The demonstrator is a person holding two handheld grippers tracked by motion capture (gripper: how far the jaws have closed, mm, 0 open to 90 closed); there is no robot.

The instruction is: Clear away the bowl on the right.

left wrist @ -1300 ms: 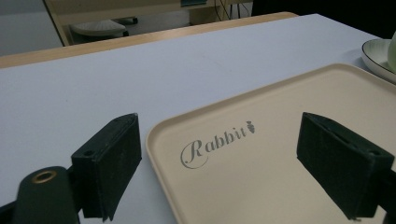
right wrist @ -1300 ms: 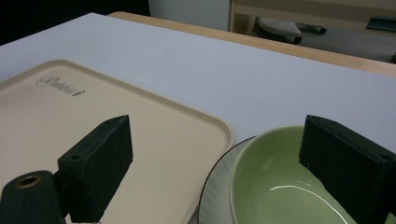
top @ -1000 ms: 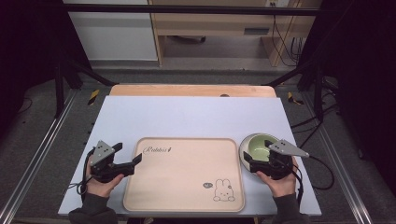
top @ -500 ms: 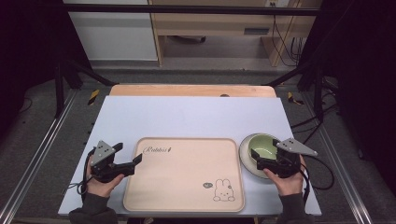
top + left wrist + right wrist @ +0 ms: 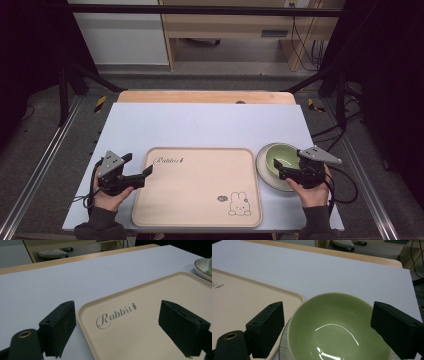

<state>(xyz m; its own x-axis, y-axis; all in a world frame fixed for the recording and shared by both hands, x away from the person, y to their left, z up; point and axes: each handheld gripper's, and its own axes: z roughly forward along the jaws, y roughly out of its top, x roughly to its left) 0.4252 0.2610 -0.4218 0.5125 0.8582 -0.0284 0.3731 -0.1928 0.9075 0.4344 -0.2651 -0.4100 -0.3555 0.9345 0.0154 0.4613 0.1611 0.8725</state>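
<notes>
bench (image 5: 200,125) with a pale lavender top, wooden strip along its far edge. beige tray (image 5: 200,187) lies flat near the front edge, "rabbit" script at its far left corner, small rabbit drawing at its near right corner

green bowl (image 5: 282,159) sits on a white plate (image 5: 264,167) with a dark rim, just right of the tray; plate edge and tray edge near each other, cannot tell if touching

left hand-held gripper (image 5: 147,171) held in the left hand (image 5: 107,195) at the tray's left edge, pointing right toward it. in the left gripper view its jaws stand wide apart, released, nothing between them; the left jaw is over bare bench just outside the tray rim, the right jaw over the tray (image 5: 150,322) surface, the tray's corner with the script between them. plate (image 5: 203,267) rim shows at far right of that view

right hand-held gripper (image 5: 277,175) held in the right hand (image 5: 312,192) at the near right of the bowl, grey plate on top, cable trailing behind. in the right gripper view its jaws are spread wide, released, with the bowl (image 5: 337,327) between them; the jaws do not touch the bowl's rim. bowl is empty, glossy inside. tray (image 5: 242,305) corner lies to the left of the bowl in that view
</notes>
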